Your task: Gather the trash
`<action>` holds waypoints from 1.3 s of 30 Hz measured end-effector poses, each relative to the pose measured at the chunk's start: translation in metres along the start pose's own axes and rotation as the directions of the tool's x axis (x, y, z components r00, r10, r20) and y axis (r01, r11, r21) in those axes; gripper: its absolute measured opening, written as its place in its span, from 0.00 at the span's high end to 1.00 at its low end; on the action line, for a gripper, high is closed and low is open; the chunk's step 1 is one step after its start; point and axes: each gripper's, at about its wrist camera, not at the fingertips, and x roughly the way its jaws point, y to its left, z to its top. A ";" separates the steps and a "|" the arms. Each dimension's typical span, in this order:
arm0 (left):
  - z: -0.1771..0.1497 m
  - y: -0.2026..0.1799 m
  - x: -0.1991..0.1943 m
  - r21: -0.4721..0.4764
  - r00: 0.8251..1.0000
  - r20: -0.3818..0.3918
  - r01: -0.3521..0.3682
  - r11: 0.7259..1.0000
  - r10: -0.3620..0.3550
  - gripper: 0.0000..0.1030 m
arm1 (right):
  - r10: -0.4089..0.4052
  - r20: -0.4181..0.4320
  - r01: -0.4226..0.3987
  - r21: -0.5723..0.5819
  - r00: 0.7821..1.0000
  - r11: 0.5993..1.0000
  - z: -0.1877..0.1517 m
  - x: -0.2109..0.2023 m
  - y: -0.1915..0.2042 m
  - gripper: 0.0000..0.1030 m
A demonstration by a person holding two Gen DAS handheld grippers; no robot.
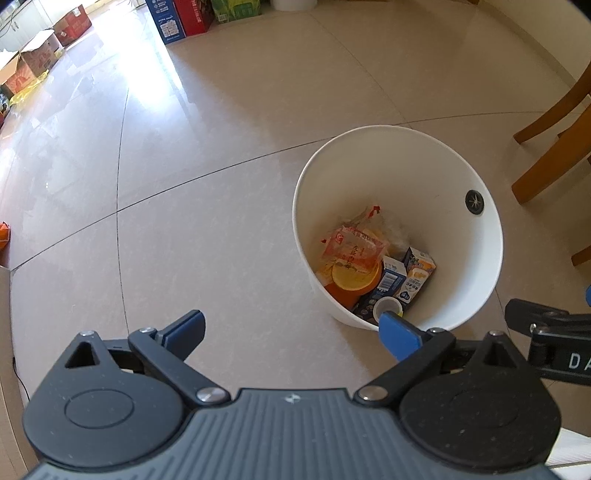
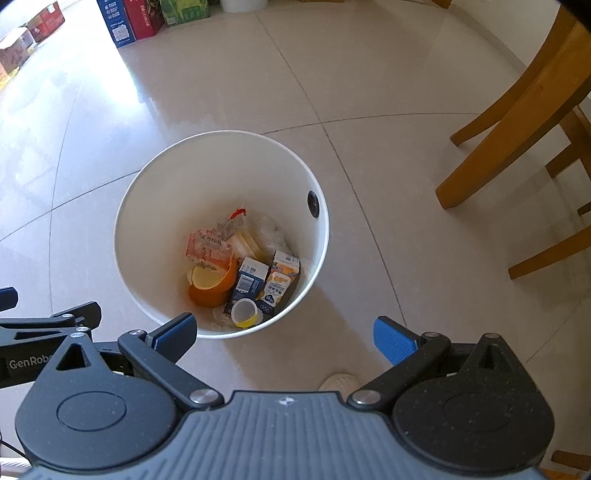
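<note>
- Left gripper [image 1: 291, 328]: jaws spread wide, nothing between them, held over bare floor tile [image 1: 207, 229] just left of the bin.
- Right gripper [image 2: 286, 330]: jaws also wide apart and empty, hanging above the bin's near rim.
- White round bin [image 2: 155, 192] stands upright on the floor, mouth up, no lid on it. Black round plug [image 2: 313, 204] on its inner right wall.
- Trash is all at the bin bottom:
  - orange bowl [image 2: 210, 295] tipped on its side, open face up and left, against the near-left wall
  - clear printed wrapper [image 2: 208, 249] lying over the bowl's far edge
  - two small drink cartons [image 2: 248, 282] side by side, leaning, tops toward the far wall, long axes running roughly near-to-far
  - small yellow cup [image 2: 244, 313] on its side by the near wall, white end facing up
  - crumpled clear plastic [image 2: 271, 230] at the far right of the bottom
- Surroundings: wooden chair legs [image 2: 491, 147] right of the bin, well apart from it. Cardboard boxes [image 1: 40, 55] and coloured cartons [image 1: 181, 18] along the far edge of the floor.
- A shoe toe [image 2: 340, 382] shows on the floor between the right gripper's fingers, near side of the bin.
- Nothing blocks the bin mouth.
</note>
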 end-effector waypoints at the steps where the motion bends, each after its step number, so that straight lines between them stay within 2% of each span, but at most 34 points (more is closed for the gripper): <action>1: 0.000 0.000 0.000 -0.001 1.000 -0.001 0.002 1.000 -0.002 0.03 | 0.000 0.001 0.000 0.000 1.000 1.000 0.000 0.000 0.000 0.00; 39: 0.001 0.001 0.001 -0.008 1.000 -0.015 0.024 1.000 -0.025 0.03 | 0.020 -0.014 -0.020 0.015 1.000 1.000 0.001 -0.001 -0.004 0.00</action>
